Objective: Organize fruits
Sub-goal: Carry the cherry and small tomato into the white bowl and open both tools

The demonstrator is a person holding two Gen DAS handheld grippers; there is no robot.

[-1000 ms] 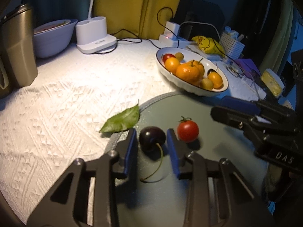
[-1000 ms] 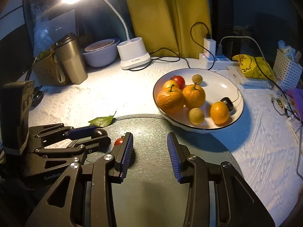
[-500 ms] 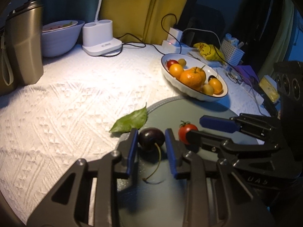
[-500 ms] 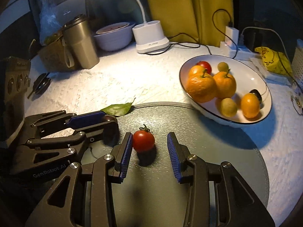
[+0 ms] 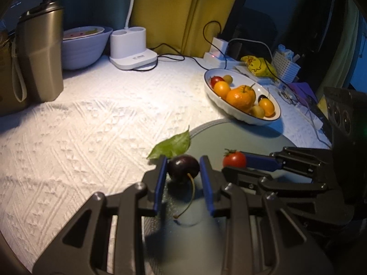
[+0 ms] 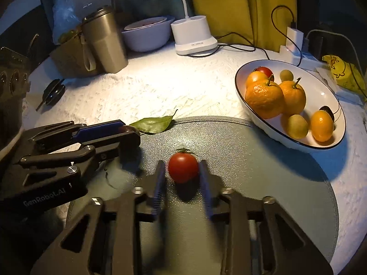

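Note:
A dark cherry (image 5: 183, 166) with a long stem rests on the round grey-green mat (image 6: 252, 171), and my left gripper (image 5: 182, 168) is shut on it. Just to its right, a red cherry tomato (image 6: 183, 166) sits between the pads of my right gripper (image 6: 182, 168); the jaws are closing and both pads touch it. In the left wrist view the tomato (image 5: 234, 159) shows at the right gripper's tips. In the right wrist view the left gripper (image 6: 130, 131) hides most of the cherry. A white oval bowl (image 6: 325, 91) at the right holds oranges, small yellow fruits, a tomato and a cherry.
A green leaf (image 6: 152, 123) lies at the mat's far left edge. Further back stand a metal tumbler (image 6: 103, 43), a pale bowl (image 6: 146, 34), a white lamp base (image 6: 195, 36), and a power strip (image 6: 293, 50) with cables. A yellow packet (image 6: 344, 73) lies at the far right.
My right gripper moved over the tomato and closed its jaws onto it. My left gripper tightened on the cherry and stayed in place.

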